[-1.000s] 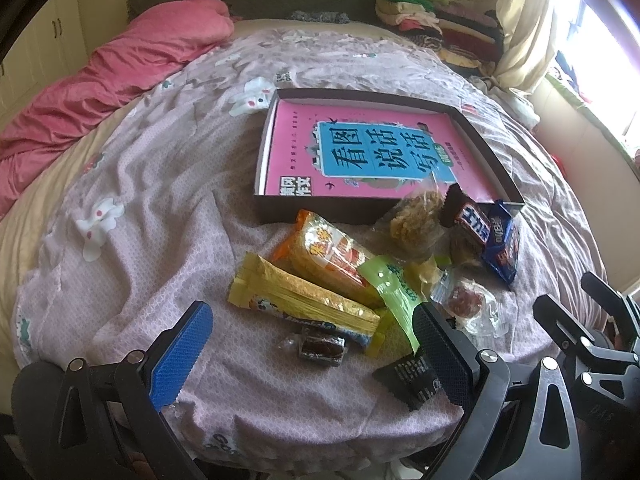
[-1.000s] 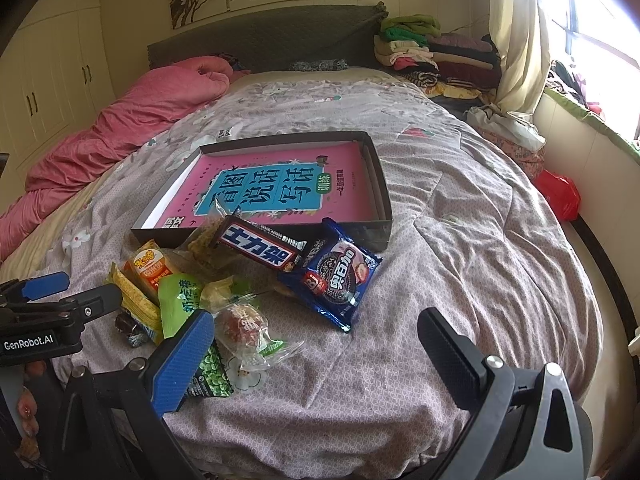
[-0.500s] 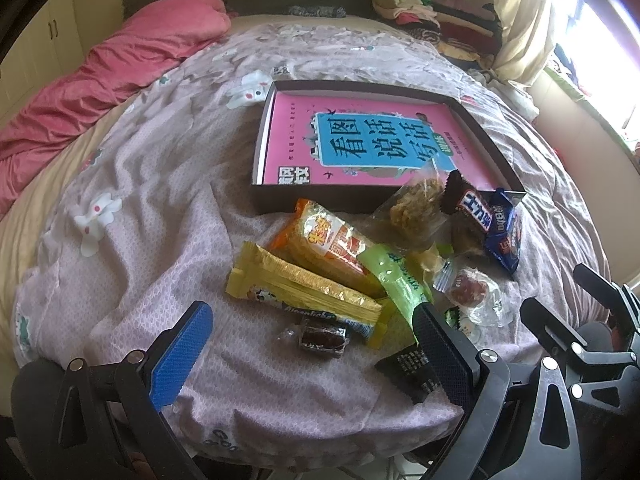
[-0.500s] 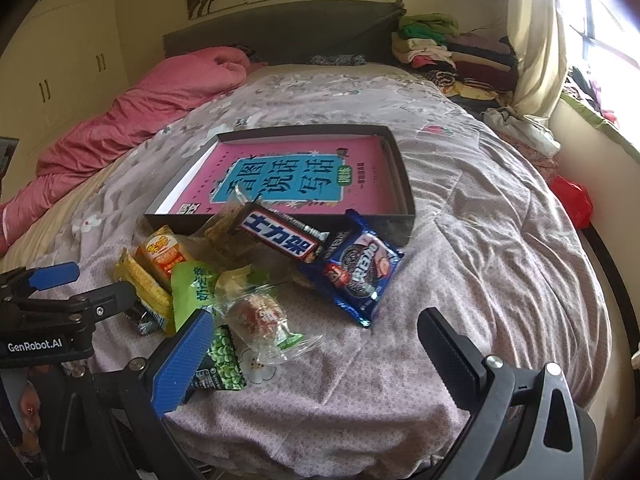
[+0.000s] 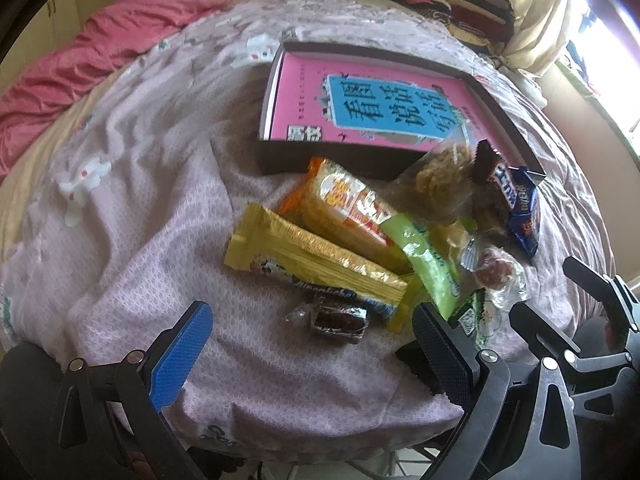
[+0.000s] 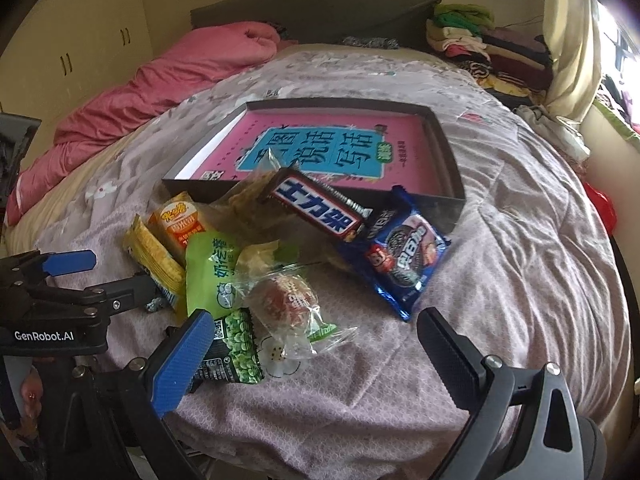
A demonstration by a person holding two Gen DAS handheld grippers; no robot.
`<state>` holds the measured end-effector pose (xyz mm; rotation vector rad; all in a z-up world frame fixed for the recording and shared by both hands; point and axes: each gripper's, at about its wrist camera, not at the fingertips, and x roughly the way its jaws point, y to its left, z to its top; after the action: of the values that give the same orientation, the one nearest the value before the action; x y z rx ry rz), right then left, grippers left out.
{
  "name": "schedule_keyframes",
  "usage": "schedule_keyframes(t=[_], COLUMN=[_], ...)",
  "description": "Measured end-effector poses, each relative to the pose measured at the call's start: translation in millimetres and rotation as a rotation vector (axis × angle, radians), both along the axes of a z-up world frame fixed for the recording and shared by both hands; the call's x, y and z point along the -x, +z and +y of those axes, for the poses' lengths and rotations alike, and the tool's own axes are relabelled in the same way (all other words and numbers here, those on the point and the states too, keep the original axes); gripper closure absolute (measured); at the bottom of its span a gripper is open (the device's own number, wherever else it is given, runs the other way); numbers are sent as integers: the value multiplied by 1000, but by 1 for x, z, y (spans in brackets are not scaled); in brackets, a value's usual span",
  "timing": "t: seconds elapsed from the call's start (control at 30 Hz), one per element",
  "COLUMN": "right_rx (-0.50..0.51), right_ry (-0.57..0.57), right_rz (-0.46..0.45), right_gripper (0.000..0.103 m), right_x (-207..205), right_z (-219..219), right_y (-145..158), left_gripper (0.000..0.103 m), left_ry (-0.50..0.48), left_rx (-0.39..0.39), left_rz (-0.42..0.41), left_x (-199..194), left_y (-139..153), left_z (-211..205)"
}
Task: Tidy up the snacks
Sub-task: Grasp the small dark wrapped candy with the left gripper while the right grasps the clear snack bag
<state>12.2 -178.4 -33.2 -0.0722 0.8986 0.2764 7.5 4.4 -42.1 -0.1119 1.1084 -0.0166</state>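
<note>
Both grippers hover low over the near edge of the bed (image 6: pixel 520 240), pointing forward at the snack pile, each with its tongs spread wide and holding nothing. The left gripper (image 5: pixel 312 344) sits above a small dark wrapped candy (image 5: pixel 336 318), near a long yellow packet (image 5: pixel 312 258). The right gripper (image 6: pixel 316 344) hangs over a green pea packet (image 6: pixel 236 350) and a clear-wrapped cake (image 6: pixel 288 300). Farther off lie a chocolate bar (image 6: pixel 320 210) and a blue cookie pack (image 6: pixel 404 260), against a dark tray (image 6: pixel 448 152) holding a pink book (image 6: pixel 332 152).
</note>
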Motion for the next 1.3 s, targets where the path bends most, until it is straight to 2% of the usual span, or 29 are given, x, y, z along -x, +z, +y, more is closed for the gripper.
schedule_keyframes(t=[0.23,0.6,0.67,0.9,1.1,1.2,1.3], right_rx=[12,-10,-10,-40,-51,-52,-53], right_ry=[41,140,150,144,131,130,127], right_rz=[38,80,91,87,91,90,86], right_gripper=[19,46,57,62,63,63,64], right_x=[-15,-30,-33,-34,-36,-36,-36], right_z=[5,16,17,13,9,9,8], right_y=[-15,-31,-34,-34,-34,-33,-32], left_gripper=[3,3,3,5,22,24,33], left_ry=[32,27,31,27,44,22,-25], left_rx=[73,177,189,210,192,157,96], left_rz=[51,79,85,94,102,104,88], left_x=[-9,-25,-26,-17,-18,-14,-11], left_y=[-15,-32,-35,-33,-35,-34,-30], left_z=[16,25,24,16,18,15,4])
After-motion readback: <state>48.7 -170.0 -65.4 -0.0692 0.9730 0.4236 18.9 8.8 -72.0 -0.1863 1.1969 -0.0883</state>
